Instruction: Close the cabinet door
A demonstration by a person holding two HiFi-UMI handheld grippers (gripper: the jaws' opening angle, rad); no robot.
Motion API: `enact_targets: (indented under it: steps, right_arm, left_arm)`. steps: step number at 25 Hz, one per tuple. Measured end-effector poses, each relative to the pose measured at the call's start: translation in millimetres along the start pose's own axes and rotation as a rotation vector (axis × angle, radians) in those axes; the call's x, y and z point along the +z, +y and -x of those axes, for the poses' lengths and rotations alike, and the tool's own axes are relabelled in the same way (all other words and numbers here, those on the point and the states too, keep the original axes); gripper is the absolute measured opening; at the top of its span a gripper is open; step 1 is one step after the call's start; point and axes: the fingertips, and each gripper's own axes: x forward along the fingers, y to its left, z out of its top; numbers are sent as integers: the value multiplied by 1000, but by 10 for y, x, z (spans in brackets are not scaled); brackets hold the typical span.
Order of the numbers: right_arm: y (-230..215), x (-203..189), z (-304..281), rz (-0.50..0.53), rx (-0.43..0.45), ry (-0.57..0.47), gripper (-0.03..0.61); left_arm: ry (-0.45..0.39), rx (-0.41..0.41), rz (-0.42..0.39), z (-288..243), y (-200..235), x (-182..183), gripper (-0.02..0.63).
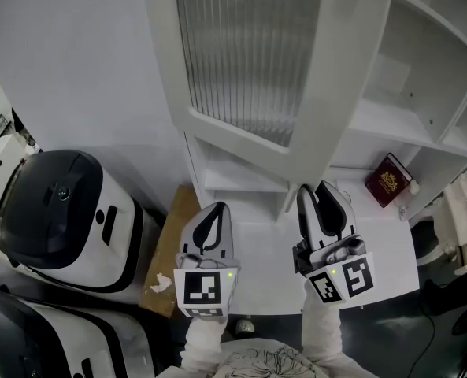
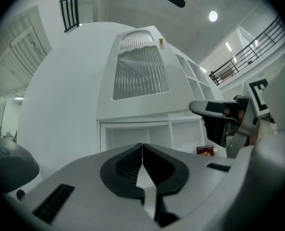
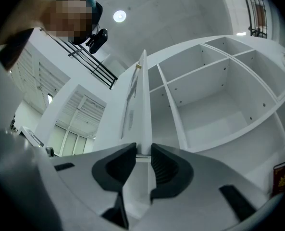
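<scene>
The white cabinet door (image 1: pixel 241 61) with a ribbed glass pane stands swung out from the open-shelved cabinet (image 1: pixel 422 93). My right gripper (image 1: pixel 318 189) reaches up at the door's lower corner. In the right gripper view the door's thin edge (image 3: pixel 143 105) stands between the jaws of this gripper (image 3: pixel 143 153), close to both pads without a visible squeeze. My left gripper (image 1: pixel 217 209) hangs lower, to the left and short of the door, its jaws (image 2: pixel 142 146) shut on nothing. The left gripper view shows the door's pane (image 2: pixel 140 73) head-on above.
A dark red book (image 1: pixel 387 179) lies on the white counter (image 1: pixel 375 242) under the shelves. Two black-and-white appliances (image 1: pixel 60 211) stand at the left, with a cardboard piece (image 1: pixel 170 250) beside them. A white wall rises behind the door.
</scene>
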Motion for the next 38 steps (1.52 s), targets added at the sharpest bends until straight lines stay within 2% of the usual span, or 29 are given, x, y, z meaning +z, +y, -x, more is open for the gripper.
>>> enact_targets:
  steps: [11, 31, 38]
  right_arm:
    - [-124, -38, -77, -9, -26, 6, 98]
    - [-411, -99, -269, -23, -54, 31, 100]
    - [-493, -121, -314, 6, -70, 34, 103]
  left_arm:
    - [16, -6, 9, -66, 16, -70, 5]
    - [8, -114, 0, -508, -94, 42, 5]
    - [13, -131, 1, -604, -126, 7, 5]
